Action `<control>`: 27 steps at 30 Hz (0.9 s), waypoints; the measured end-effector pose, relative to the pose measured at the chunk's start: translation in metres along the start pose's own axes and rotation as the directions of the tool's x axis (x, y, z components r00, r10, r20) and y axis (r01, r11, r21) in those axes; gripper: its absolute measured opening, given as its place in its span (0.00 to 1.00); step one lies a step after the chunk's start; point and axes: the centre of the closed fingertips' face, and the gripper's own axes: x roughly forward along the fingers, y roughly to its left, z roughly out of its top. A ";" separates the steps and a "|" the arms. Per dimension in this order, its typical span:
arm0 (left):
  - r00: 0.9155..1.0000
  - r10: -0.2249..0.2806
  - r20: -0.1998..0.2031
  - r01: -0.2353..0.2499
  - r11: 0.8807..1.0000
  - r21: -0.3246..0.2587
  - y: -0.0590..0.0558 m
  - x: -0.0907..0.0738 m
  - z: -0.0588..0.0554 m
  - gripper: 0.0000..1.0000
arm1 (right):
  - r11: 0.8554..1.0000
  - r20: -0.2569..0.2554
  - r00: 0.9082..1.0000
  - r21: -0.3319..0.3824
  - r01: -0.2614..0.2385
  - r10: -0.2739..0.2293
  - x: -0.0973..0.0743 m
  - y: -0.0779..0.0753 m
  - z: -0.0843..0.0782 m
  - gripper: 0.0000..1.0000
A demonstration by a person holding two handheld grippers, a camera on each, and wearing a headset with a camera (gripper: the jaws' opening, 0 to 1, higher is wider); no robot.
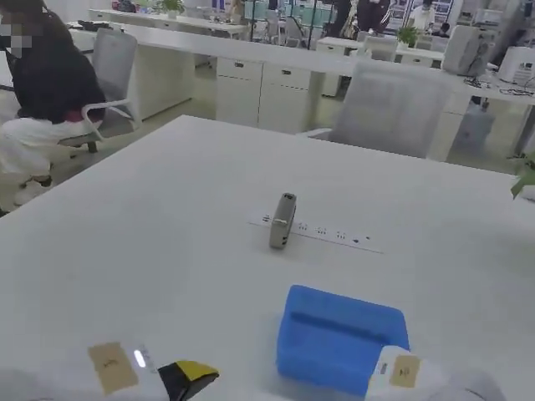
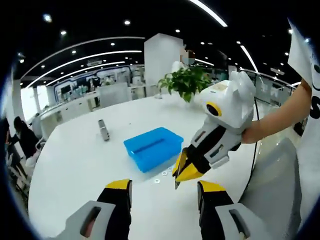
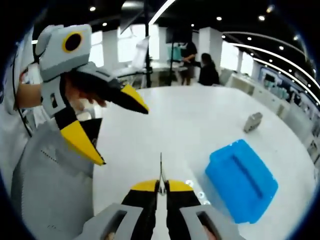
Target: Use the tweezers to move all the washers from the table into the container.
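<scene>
Hovering over the white office table (image 1: 167, 217), left fingers (image 2: 119, 200) spread, right fingers (image 3: 145, 192) pinch tweezers (image 3: 161, 167).

Blue container (image 1: 341, 338) on the white desk (image 1: 150, 251). Beyond it, well apart: a small grey device (image 1: 282, 220) standing on edge at the left end of a socket strip (image 1: 334, 234). Left of the container, near but not touching: left gripper (image 1: 196, 373), one yellow tip showing. Right gripper (image 1: 403, 372) covers the container's near right corner, jaws cut off. Far beyond the container: a grey chair (image 1: 391, 107) at the desk edge. Far beyond it to the left: a seated person (image 1: 46, 100).
</scene>
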 end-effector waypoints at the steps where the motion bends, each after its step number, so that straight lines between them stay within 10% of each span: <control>1: 1.000 0.022 -0.012 -0.022 1.000 0.004 -0.001 -0.003 -0.005 0.56 | 1.000 -0.004 1.000 0.003 0.016 -0.016 0.000 -0.005 0.000 0.02; 9: 0.986 0.150 -0.066 -0.150 0.989 0.016 -0.003 -0.007 -0.036 0.70 | 0.995 0.000 0.997 0.059 0.075 -0.075 0.006 -0.036 0.001 0.03; 27: 0.975 0.200 -0.091 -0.203 0.979 -0.017 0.010 -0.005 -0.047 0.73 | 0.990 -0.032 0.997 0.122 0.067 -0.064 0.019 -0.042 -0.002 0.01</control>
